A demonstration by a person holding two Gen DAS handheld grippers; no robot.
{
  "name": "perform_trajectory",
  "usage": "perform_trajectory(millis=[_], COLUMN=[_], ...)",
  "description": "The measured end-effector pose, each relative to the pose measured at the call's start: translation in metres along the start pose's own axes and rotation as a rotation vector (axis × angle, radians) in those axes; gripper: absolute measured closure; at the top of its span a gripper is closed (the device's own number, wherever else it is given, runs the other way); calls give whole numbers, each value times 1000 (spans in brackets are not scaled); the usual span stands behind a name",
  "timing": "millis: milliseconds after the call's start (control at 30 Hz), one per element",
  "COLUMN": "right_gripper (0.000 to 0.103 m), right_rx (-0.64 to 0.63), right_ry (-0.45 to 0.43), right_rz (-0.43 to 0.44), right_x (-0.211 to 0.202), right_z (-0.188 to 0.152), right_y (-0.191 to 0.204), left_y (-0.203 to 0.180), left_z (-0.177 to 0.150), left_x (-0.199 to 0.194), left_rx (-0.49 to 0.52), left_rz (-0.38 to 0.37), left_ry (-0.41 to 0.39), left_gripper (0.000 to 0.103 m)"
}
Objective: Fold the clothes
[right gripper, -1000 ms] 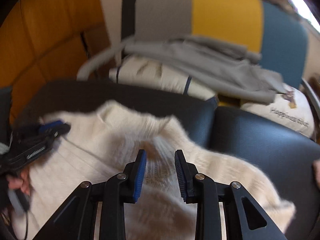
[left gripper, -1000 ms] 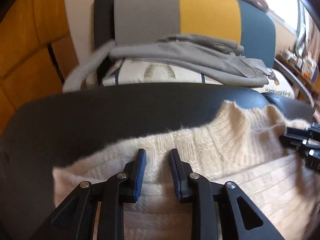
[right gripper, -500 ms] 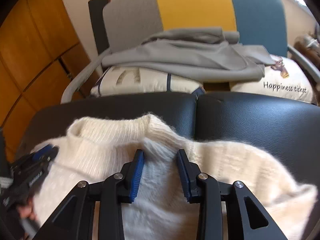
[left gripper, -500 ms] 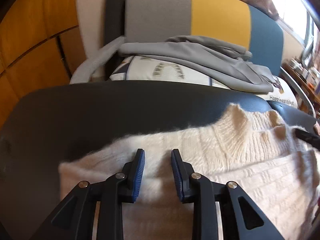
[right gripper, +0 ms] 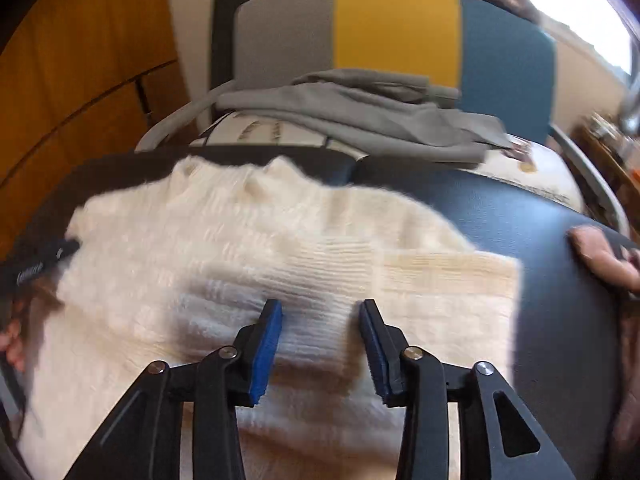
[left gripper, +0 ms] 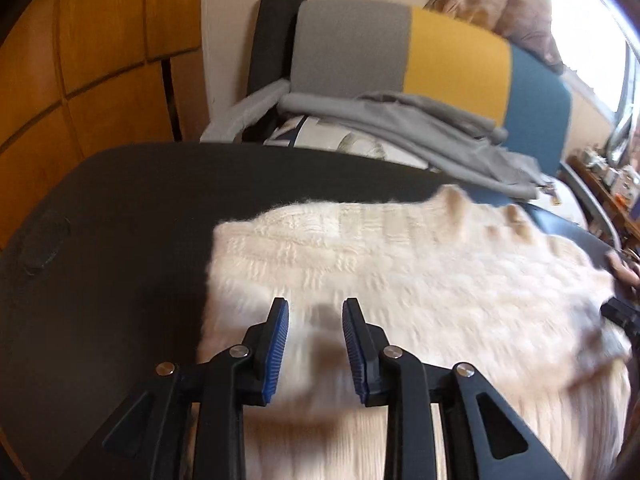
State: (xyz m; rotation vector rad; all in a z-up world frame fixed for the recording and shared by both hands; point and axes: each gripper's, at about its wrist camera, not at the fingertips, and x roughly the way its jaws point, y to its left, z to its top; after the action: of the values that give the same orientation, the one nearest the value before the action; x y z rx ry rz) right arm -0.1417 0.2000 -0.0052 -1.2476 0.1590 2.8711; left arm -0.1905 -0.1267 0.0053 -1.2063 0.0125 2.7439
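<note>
A cream knit sweater (left gripper: 400,280) lies folded on a black leather seat (left gripper: 120,240), its collar toward the far edge. My left gripper (left gripper: 316,312) hovers over the sweater's near left part. Its jaws stand apart and the knit runs on below the gap, pressed by neither pad. In the right wrist view the same sweater (right gripper: 240,248) shows a ribbed band under my right gripper (right gripper: 320,312). Those jaws are opening, and the ribbed fold sits between them without being pressed. The right gripper's tip (left gripper: 620,316) shows at the sweater's right edge, the left gripper's tip (right gripper: 40,264) at its left edge.
Behind the seat stands a chair (right gripper: 400,28) with a grey, yellow and blue back, holding a grey garment (right gripper: 360,120) on printed cushions (left gripper: 320,140). Wooden panelling (left gripper: 80,80) fills the left. A hand (right gripper: 600,264) rests on the bare seat (right gripper: 560,320) at right.
Both grippers have drawn back and risen a little from the sweater's collar edge, so more knit shows ahead of them. The right jaws have widened. The left jaws kept the same gap.
</note>
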Motion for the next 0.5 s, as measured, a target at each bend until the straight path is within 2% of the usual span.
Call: perform_trajectory(millis=[133, 300, 367, 400, 500], right_gripper=[57, 55, 54, 53, 51], right_rx=[-50, -32, -29, -35, -89], right_ry=[-36, 46, 73, 82, 30], right_rz=[28, 49, 44, 30, -42], right_x=[-58, -86, -87, -83, -75], right_z=[-35, -96, -119, -128, -132], right_y=[6, 4, 3, 2, 0], left_y=[6, 4, -3, -5, -10], left_z=[-45, -101, -109, -107, -101], left_x=[-34, -56, -59, -56, -47], left_rx=[67, 134, 185, 193, 214], left_rz=[-17, 7, 37, 37, 38], left_ry=[13, 39, -12, -10, -5], left_gripper=[75, 75, 75, 75, 74])
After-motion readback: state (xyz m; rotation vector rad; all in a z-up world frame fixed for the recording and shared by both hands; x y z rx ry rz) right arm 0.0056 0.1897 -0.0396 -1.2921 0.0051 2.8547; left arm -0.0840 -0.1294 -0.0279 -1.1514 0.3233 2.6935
